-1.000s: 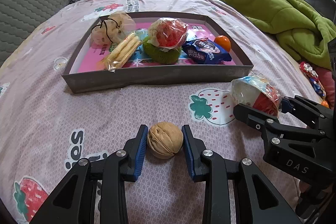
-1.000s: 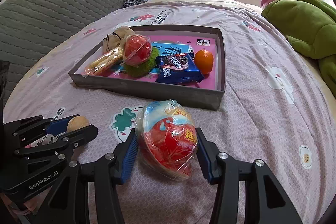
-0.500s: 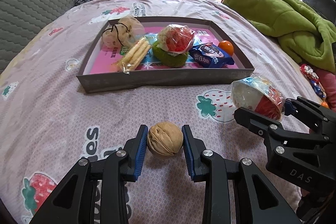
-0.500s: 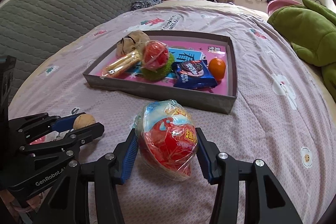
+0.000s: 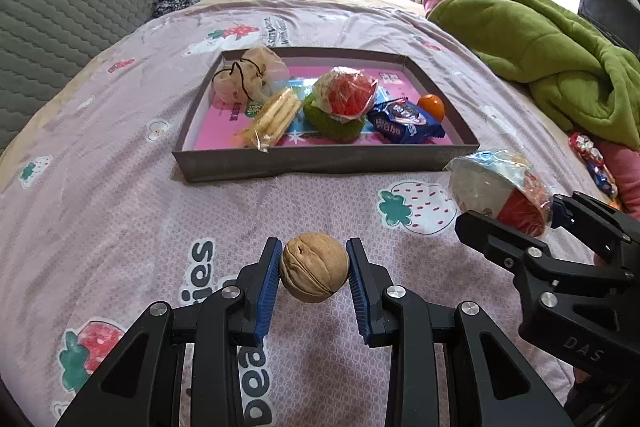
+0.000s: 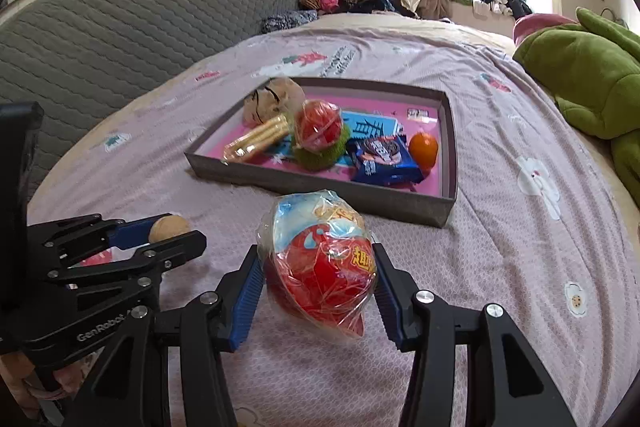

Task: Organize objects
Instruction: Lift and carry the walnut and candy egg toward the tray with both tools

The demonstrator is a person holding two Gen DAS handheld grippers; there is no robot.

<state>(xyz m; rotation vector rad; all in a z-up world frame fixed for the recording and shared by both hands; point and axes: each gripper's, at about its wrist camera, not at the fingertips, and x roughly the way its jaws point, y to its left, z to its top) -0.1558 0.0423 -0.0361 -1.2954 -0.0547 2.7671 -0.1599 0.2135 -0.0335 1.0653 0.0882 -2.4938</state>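
Reading off the hardware, "GenRobot" stood in white on the body of the left hand-held gripper, seen from the right wrist view, and "DAS" on the body of the right hand-held gripper, seen from the left. The bedsheet carried large dark letters among printed strawberries, partly hidden, ending in "ies" and "ea". Yellow Chinese characters marked the red half of the wrapped toy ball.

Both hand-held grippers pointed forward and down over the bed, side by side, the left one to the left of the right. The left was clamped on a walnut, its blue pads pressed against the shell's two sides. The right was clamped on the toy ball, a red and pale blue sphere in crinkled clear plastic.

Ahead lay a grey tray with a pink floor. It held a blue biscuit packet, a small orange, a pack of wafer sticks, a second wrapped red ball on a green scrubber, and a beige mesh pouch.
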